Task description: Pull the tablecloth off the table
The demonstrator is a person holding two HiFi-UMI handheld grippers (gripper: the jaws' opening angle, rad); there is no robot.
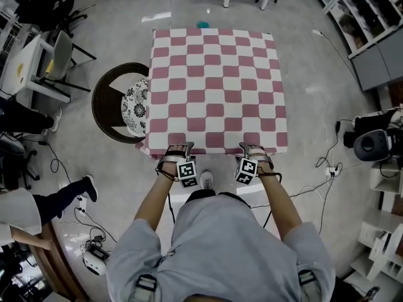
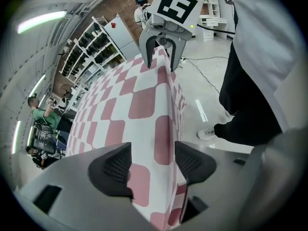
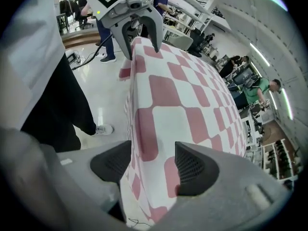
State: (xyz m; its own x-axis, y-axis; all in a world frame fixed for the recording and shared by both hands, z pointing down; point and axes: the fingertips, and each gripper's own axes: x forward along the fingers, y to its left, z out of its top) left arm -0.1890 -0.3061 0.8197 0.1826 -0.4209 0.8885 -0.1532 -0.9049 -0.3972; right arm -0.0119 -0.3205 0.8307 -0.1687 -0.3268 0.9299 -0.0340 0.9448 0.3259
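Pink-and-white checks: the tablecloth [image 1: 214,87] lies spread flat in the middle of the head view and covers the whole square surface. Its near hem hangs over the edge at lower centre.
Left gripper: the left gripper [image 1: 178,151] is at the near edge, left of centre. In its own view its fingers [image 2: 113,165] stand wide apart on either side of the cloth's folded edge, which runs up between them unpinched.
Right gripper: the right gripper [image 1: 254,150] is at the same edge, right of centre. Its fingers [image 3: 192,167] are equally parted, with the cloth's edge between them and not clamped.
Across views: each gripper appears at the top of the other's frame, with its fingers spread over that same edge.
Chair: a dark round chair [image 1: 107,102] with a patterned cushion [image 1: 133,106] stands against the left side of the surface, and the cloth overlaps the cushion.
Floor: the floor [image 1: 308,74] is pale and glossy, with cables [image 1: 327,159] at the right.
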